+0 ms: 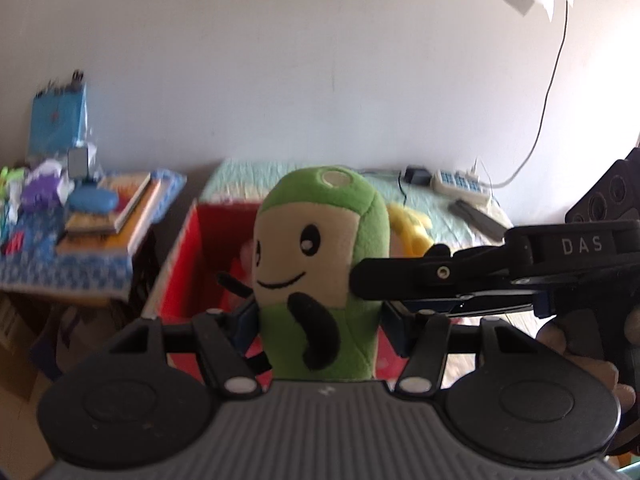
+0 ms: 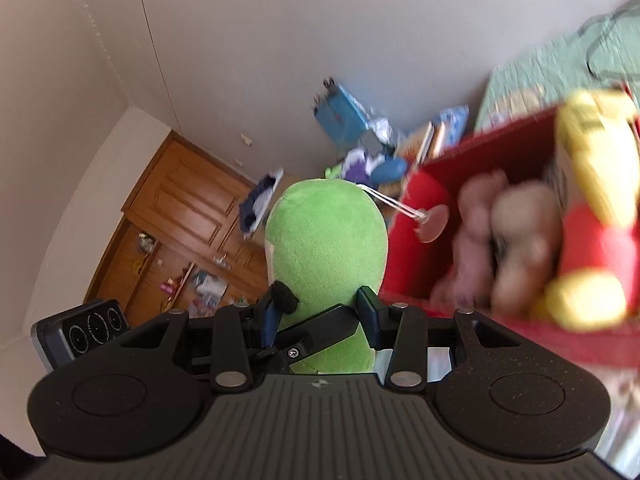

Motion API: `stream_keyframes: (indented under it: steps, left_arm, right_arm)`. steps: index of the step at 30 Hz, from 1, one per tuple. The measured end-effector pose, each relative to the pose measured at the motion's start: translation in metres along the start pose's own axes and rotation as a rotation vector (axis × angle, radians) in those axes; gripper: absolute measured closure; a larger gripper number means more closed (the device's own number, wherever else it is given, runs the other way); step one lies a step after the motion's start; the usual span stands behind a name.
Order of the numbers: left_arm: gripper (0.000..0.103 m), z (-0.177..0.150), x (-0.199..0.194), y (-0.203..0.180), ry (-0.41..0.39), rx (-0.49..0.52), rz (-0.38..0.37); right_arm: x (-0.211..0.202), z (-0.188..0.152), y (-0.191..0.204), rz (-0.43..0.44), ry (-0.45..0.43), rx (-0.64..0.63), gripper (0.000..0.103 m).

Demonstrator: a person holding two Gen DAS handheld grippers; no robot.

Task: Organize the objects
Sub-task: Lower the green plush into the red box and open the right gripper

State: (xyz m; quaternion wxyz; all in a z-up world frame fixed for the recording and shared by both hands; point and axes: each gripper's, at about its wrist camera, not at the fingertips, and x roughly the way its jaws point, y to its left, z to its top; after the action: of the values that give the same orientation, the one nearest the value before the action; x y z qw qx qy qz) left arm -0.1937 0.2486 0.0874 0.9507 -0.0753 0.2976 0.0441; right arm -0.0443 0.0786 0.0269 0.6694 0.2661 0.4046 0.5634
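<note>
- Between the blue pads of both grippers, at frame centre, stands the green plush (image 1: 320, 264), upright; left gripper (image 1: 320, 320) and right gripper (image 2: 318, 314) each clamp it.
- Just behind the plush, toward the upper right of the right wrist view, the red box (image 2: 412, 220) lies open.
</note>
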Motion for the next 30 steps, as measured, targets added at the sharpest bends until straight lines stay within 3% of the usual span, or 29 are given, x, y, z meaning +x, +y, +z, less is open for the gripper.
stream_keyframes:
  steps: [4, 11, 21, 30]
  left_arm:
    - [0.043, 0.020, 0.013, 0.019, -0.035, 0.009, -0.015]
    - [0.043, 0.035, 0.063, 0.059, 0.012, -0.030, -0.048]
    - [0.043, 0.017, 0.123, 0.094, 0.127, -0.093, -0.067]
    - [0.042, 0.008, 0.139, 0.102, 0.172, -0.105, -0.045]
  right_arm:
    - [0.019, 0.016, -0.002, -0.020, -0.052, -0.019, 0.059]
    - [0.063, 0.039, -0.031, -0.093, -0.073, 0.017, 0.059]
    - [0.093, 0.037, -0.069, -0.178, -0.018, 0.075, 0.059]
    - [0.097, 0.032, -0.075, -0.226, -0.016, 0.093, 0.059]
